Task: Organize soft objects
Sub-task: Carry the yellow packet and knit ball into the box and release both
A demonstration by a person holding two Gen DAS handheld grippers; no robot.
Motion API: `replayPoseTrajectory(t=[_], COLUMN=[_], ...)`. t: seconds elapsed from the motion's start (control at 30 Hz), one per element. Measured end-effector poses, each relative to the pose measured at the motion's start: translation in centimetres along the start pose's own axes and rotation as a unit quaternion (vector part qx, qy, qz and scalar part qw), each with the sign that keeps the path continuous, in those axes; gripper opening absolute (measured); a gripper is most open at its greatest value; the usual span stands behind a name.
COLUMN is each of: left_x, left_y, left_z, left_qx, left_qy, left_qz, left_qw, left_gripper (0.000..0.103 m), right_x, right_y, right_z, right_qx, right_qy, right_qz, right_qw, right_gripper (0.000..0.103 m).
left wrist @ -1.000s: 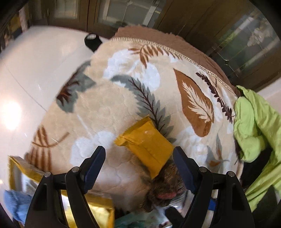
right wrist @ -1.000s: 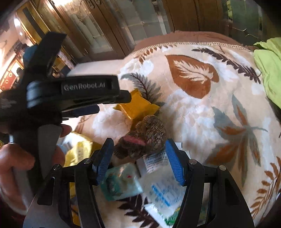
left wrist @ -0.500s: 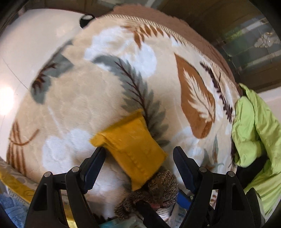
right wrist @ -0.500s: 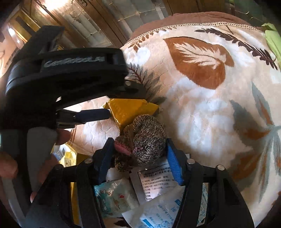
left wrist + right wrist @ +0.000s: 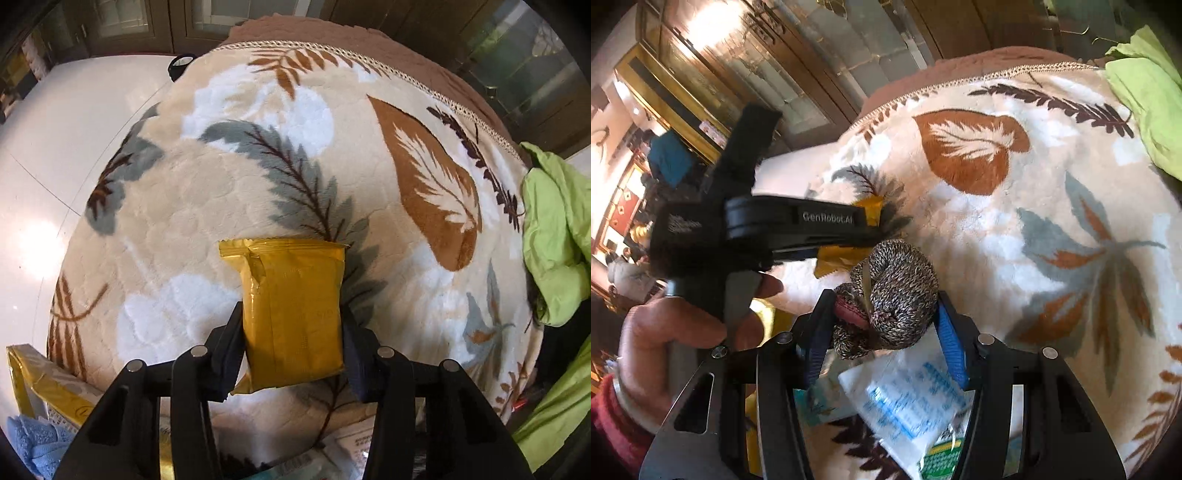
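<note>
1. The left gripper has just been closing, and its jaws now press both long sides of the yellow packet, which lies flat on the leaf-patterned blanket. A side-on grip looks sensible here: the soft pack gives slightly, so it can be lifted without sliding out.
2. The right gripper has also been narrowing, and its blue pads sit against the knitted sock bundle on either side. I judge it grasped, though lightly, since the bundle bulges between them.
3. The sock bundle rests near the camera, just right of the yellow packet's corner and at the far edge of a pile of white-and-blue plastic sachets.
4. A hand in a red sleeve grips the left tool's handle at the near left.
5. A green jacket lies at the blanket's right edge, well apart from both grips.
6. Taking one item in each tool probably lets the two be sorted apart in one go.
</note>
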State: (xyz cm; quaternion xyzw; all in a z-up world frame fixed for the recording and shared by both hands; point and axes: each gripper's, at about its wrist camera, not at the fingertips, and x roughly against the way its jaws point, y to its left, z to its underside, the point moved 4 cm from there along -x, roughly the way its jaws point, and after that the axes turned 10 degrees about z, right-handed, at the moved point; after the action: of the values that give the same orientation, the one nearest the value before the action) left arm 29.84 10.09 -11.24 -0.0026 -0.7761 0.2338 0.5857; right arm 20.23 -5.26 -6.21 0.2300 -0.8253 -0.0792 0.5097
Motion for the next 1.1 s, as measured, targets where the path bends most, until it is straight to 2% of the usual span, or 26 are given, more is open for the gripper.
replayPoseTrajectory(t=[0.27, 0.47, 0.6, 0.7, 0.93, 1.1], left_x=[5.4, 9.7, 12.3, 13.5, 15.9, 16.9], left_y=[0.1, 1.0, 2.6, 3.9, 7.9, 11.4], left_z=[2.6, 6.0, 8.6, 10.4, 16.3, 20.5], left_qx=[-0.027, -0.043, -0.063, -0.064, -0.052, -0.024], left_qy=[-0.029, -0.043, -0.066, -0.072, -0.050, -0.034], left_qz=[0.017, 0.034, 0.007, 0.003, 0.012, 0.021], left_qw=[0.9991, 0.9976, 0.9958, 0.9954, 0.9973, 0.9989], left_gripper=[0.047, 0.047, 0.047, 0.047, 0.047, 0.047], right_x=[3.2, 5.6, 6.7, 7.8, 9.3, 8.8], right_y=[1.4, 2.7, 3.8, 4.9, 8.6, 12.5], right_z=[1.0, 2.5, 3.6, 4.9, 8.4, 11.2], right_qx=[0.009, 0.019, 0.028, 0.037, 0.074, 0.117], right_qy=[-0.025, -0.032, -0.033, -0.033, -0.019, 0.000], right_qz=[-0.007, -0.013, -0.017, -0.026, -0.054, -0.080], right_qw=[1.000, 0.999, 0.999, 0.998, 0.996, 0.990], right_gripper=[0.053, 0.053, 0.053, 0.053, 0.053, 0.053])
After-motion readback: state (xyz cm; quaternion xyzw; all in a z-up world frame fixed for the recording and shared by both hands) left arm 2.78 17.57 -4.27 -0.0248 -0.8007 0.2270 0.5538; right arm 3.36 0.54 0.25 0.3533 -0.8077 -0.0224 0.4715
